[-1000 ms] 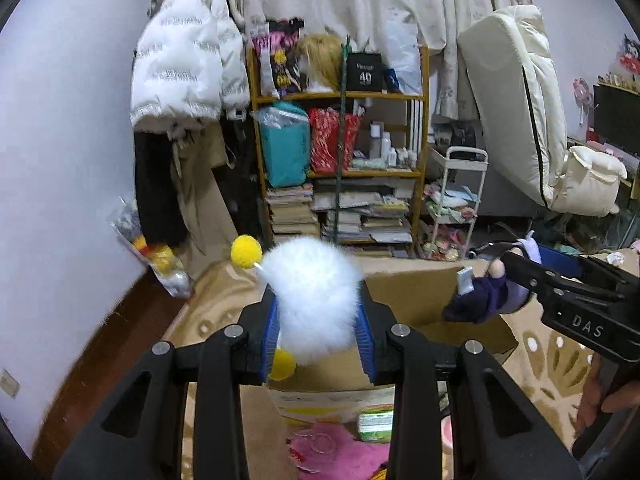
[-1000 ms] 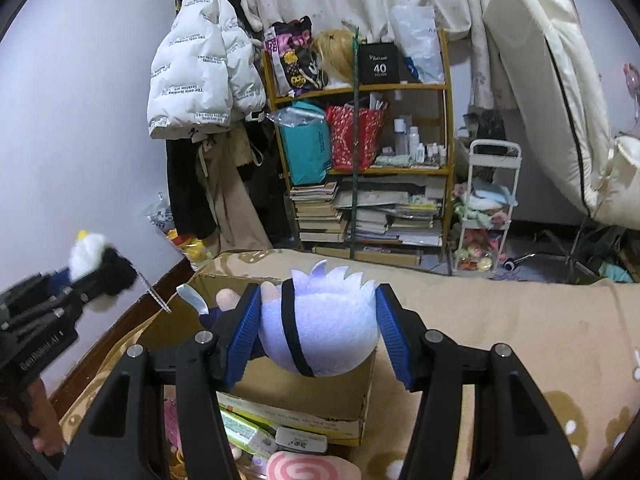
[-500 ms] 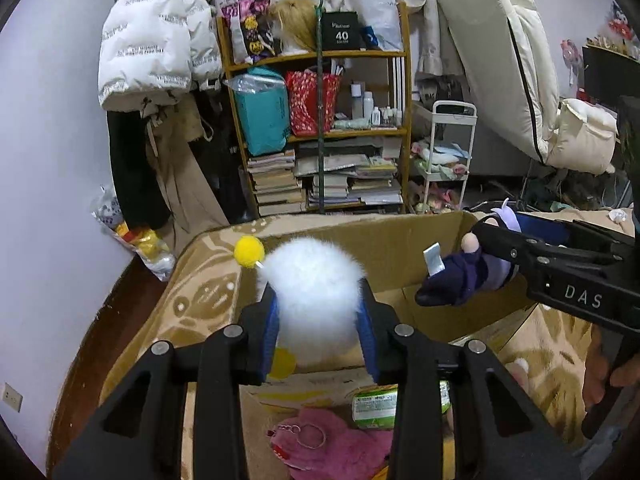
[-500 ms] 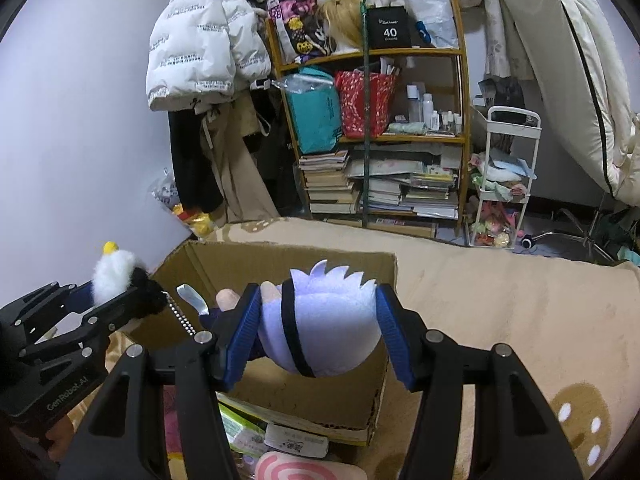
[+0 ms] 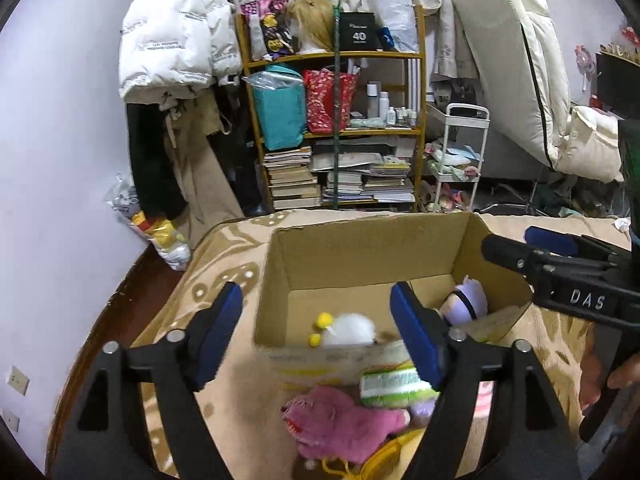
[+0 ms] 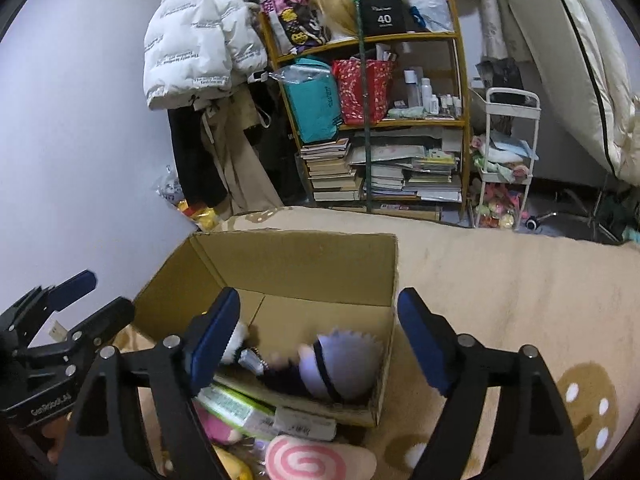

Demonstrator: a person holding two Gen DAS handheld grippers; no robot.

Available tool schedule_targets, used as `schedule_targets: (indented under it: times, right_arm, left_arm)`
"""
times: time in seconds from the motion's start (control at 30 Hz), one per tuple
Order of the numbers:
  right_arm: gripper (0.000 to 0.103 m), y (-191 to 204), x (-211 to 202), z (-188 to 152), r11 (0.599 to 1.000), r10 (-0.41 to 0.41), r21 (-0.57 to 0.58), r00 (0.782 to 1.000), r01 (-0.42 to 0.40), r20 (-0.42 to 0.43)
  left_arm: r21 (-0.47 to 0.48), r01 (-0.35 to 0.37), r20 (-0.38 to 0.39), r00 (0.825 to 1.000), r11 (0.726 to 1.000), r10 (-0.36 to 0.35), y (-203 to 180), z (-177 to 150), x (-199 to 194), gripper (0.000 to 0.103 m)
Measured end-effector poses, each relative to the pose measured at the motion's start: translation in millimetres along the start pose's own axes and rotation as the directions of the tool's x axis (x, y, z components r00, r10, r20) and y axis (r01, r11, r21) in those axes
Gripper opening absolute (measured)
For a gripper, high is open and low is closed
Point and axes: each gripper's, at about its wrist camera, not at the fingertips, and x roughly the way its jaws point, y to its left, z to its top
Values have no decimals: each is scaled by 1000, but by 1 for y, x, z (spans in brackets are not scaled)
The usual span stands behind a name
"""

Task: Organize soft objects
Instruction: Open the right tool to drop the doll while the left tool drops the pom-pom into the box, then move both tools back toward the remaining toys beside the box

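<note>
Fingers of both grippers spread and opening over the box (image 5: 360,264), nothing between them.
Left gripper (image 5: 320,334) sits low in the left wrist frame, above the box's near wall; the white plush (image 5: 352,330) lies inside at centre, the purple doll (image 5: 466,305) toward the box's right corner. In the right wrist frame, the right gripper (image 6: 318,338) hangs above the doll, which lies in the box at lower centre. A pink plush (image 5: 340,424) lies outside, bottom centre.

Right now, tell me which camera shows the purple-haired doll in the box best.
The right wrist view: the purple-haired doll lies nearly whole on the cardboard box floor between that gripper's fingers. The left wrist view shows only its head, partly behind a finger.
</note>
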Motion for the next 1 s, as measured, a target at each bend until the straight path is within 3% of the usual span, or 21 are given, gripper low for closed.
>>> schedule_targets:
  times: [0.07,0.1,0.23,0.57,1.0]
  right_arm:
    - [94,-2,-8,0,1000,-4,14,1000,4,0]
    - [95,-2,-13,-1,1000,-4,20,1000,4,3]
    - [103,-3,-33,-4,999,-8,40,1000,8,9]
    - [103,5,-75,-19,999,-25,29,1000,25,-3]
    - [103,15,-82,-53,1000,-24,-5,994,24,-106]
  left_arm:
    - [-12,-2,5,1000,1000,3,2,-2,-11,94]
    - [-13,-2,8,1000,1000,2,2,-3,-18,96]
    - [-10,-14,8,1000,1000,14,3,-6,-36,96]
    - [-21,-16,-64,998,1000,14,-3,-23,-64,97]
    - [16,-6,-165,986,1000,9,-18,-55,-74,97]
